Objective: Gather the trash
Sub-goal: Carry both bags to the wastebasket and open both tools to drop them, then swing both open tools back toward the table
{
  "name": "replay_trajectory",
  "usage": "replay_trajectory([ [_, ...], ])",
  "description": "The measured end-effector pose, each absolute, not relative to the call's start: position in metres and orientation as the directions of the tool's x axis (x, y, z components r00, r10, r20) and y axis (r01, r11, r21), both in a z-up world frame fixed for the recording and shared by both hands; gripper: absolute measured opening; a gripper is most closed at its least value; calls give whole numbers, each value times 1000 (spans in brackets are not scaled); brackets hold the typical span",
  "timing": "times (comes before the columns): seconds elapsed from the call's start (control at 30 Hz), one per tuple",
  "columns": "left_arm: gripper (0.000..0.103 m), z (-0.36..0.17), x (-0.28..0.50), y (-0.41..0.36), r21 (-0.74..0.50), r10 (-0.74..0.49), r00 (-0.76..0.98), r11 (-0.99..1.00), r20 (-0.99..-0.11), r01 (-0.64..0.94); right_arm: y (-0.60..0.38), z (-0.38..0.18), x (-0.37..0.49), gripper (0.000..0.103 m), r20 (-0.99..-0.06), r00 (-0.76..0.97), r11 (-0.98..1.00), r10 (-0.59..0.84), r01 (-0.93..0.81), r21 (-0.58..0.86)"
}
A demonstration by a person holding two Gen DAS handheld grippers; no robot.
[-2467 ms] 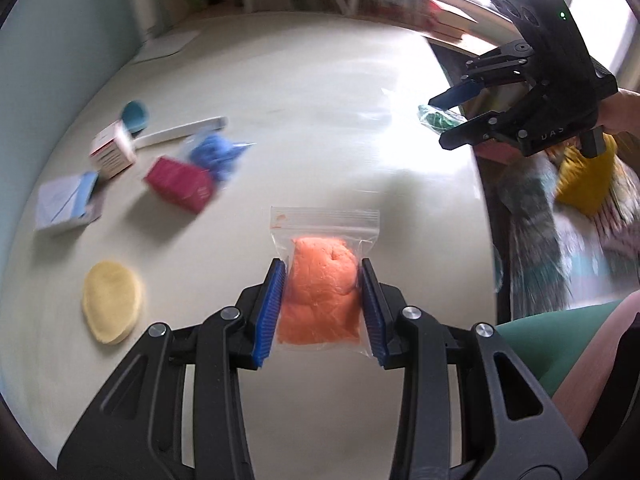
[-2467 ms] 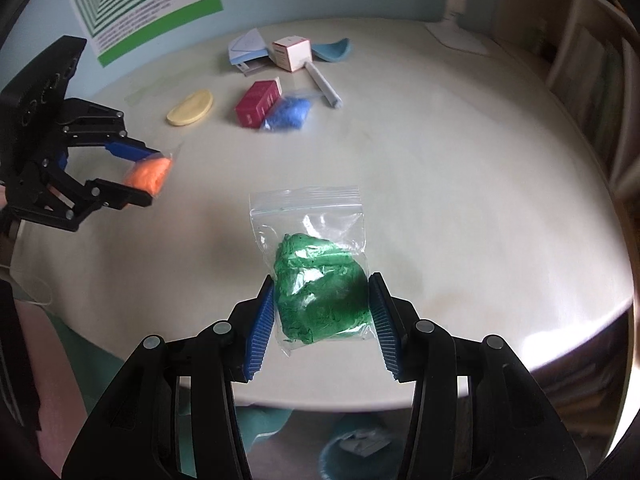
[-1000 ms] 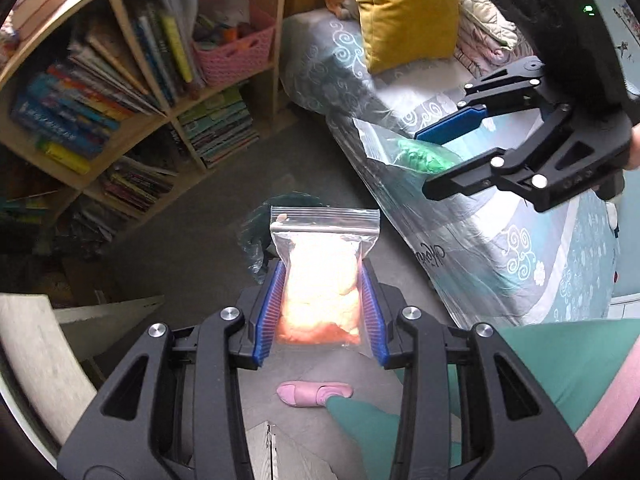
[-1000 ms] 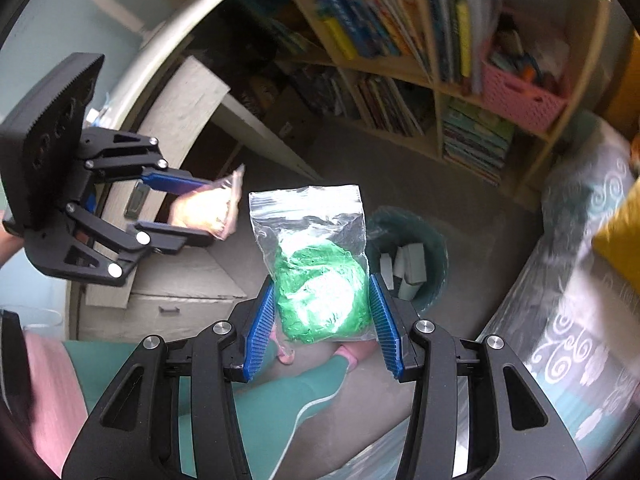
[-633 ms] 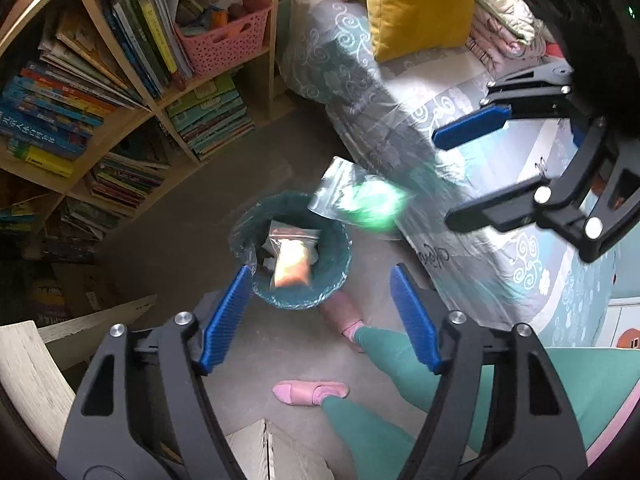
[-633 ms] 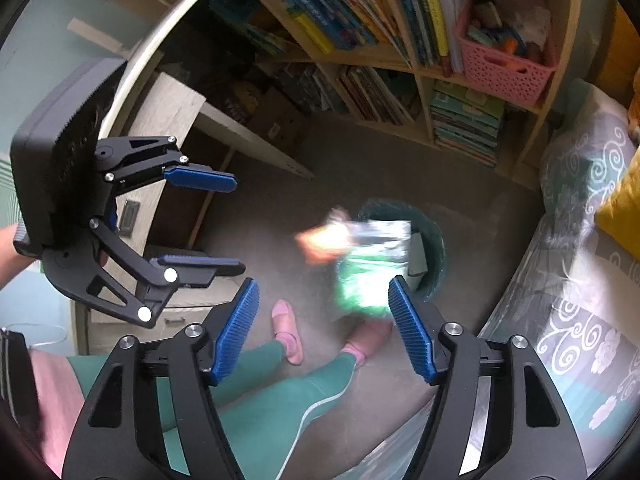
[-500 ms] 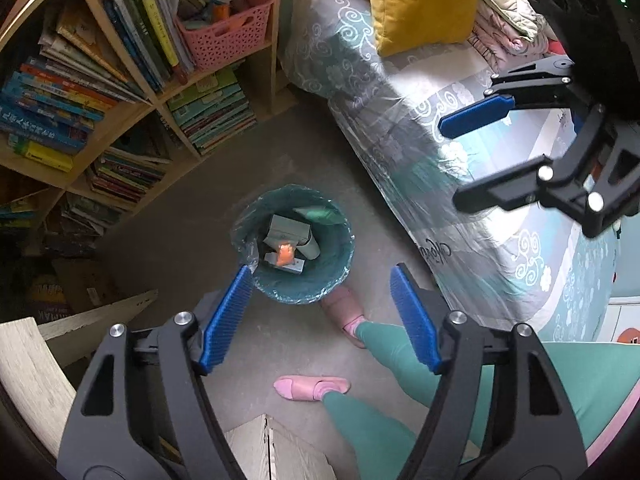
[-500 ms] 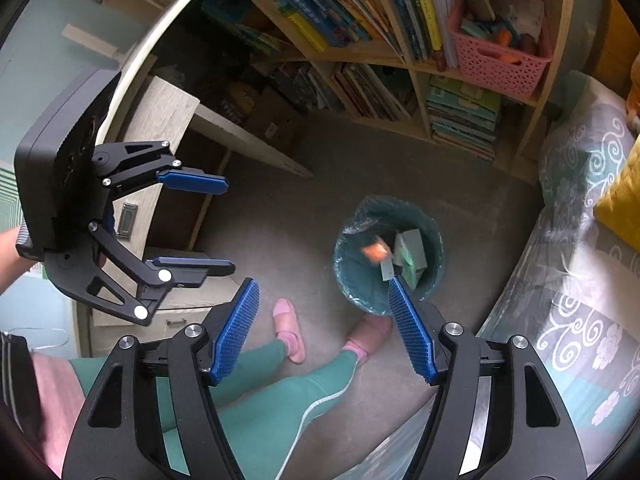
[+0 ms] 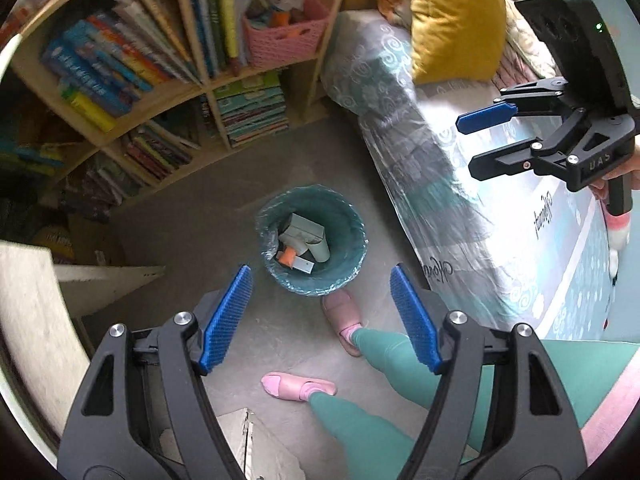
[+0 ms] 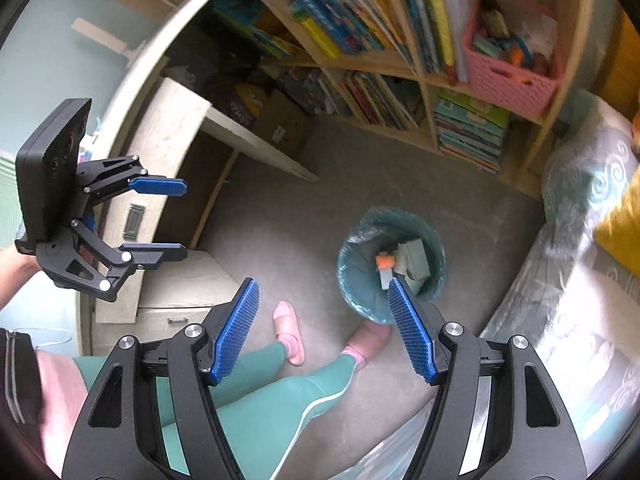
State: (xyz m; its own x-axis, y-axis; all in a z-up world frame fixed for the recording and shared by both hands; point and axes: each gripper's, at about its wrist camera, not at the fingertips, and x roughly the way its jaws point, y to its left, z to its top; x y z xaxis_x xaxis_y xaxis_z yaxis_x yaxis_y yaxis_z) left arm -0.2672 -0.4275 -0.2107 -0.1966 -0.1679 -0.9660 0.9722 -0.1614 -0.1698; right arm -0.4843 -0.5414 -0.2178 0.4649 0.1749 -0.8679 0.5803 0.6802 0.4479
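A teal-lined trash bin [image 9: 354, 268] stands on the floor, straight below both grippers. Inside it lies the bag of orange stuff [image 9: 286, 257] among grey and white boxes; the green bag cannot be made out. My left gripper [image 9: 320, 280] is open and holds nothing, with the bin just beyond its tips. My right gripper [image 10: 322, 286] is open and bare too, the bin [image 10: 347, 248] and orange bag [image 10: 383, 261] by its right finger. Each wrist view also shows the other gripper, the right gripper [image 9: 466, 146] and the left gripper [image 10: 184, 219], both with jaws apart.
A bookshelf [image 9: 168, 64] with a pink basket [image 9: 280, 40] stands behind the bin. To the right is a bed [image 9: 460, 200] with a yellow cushion [image 9: 456, 20]. A person's green-trousered legs and pink slippers [image 9: 344, 312] are beside the bin. A pale desk [image 10: 176, 148] is on the left.
Both grippers were shut on bags, orange in the left and green in the right. Both have opened over the bin, and the bags have dropped into it.
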Motion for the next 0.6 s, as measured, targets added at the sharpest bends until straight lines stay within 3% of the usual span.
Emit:
replay_trajectory([
  [0.33,70,-151,-208,-371,-24,-295,-28,-18,-955,1000,-522,-169,-393,68,-839,500,822,216,371,433],
  [0.6,74,-113,-146,-302,5,-371,61,150,-927,989,-481,-130,-302,71,-818,516,901,252,183,393],
])
